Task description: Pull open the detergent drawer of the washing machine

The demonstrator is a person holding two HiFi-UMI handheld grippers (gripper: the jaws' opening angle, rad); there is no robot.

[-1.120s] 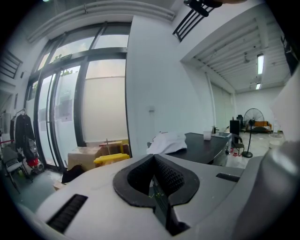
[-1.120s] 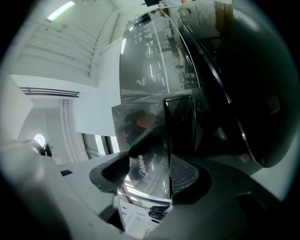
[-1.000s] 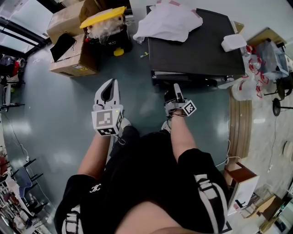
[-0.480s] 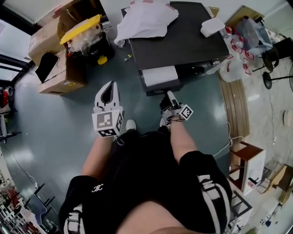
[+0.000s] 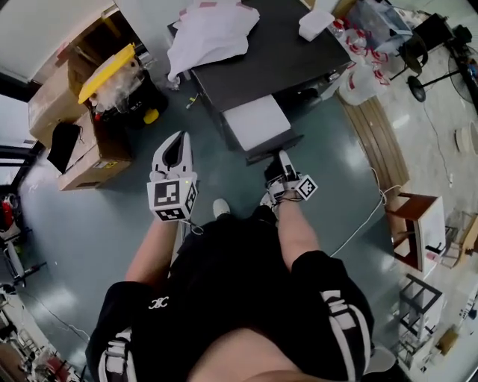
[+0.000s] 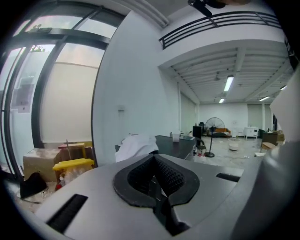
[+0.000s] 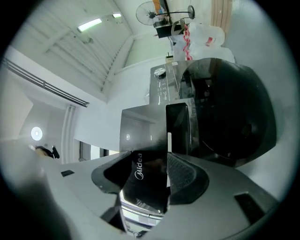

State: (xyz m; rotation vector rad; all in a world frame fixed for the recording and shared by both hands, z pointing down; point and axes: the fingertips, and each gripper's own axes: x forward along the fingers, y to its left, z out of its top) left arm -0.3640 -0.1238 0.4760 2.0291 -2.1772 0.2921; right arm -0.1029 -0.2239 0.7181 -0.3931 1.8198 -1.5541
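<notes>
Two grippers, one appliance, one drawer part-way out.

1. Washing machine [image 5: 272, 60]: dark top, seen from above, with a white cloth [image 5: 213, 33] heaped at its far left corner and a small white box [image 5: 317, 22] at its far right. Its round door [image 7: 229, 112] shows dark in the right gripper view.

2. Detergent drawer [image 5: 258, 123]: stands well out from the machine's front toward the person, its pale inside exposed. A second ago no pale surface showed and the front lay flush. Half a second ago a shorter strip was out, and now there is a longer one. Judged from this, the pull is most of the way done, and what remains is a last stretch to the drawer's stop, if it has not already reached it.

3. Right gripper [image 5: 284, 159]: clamped on the drawer's black front panel [image 7: 143, 185], which fills the gap between both pads. The jaws have just been closing further on it. The grip looks firm enough to finish the pull in a straight line.

4. Left gripper [image 5: 174, 142]: jaws together with nothing between them, held over the bare floor left of the drawer and apart from the machine. It takes no part in the pull.

5. Surroundings: cardboard boxes [image 5: 86, 160] and a yellow lid [image 5: 108, 72] on the floor left of the machine, clear of the drawer's path.
</notes>
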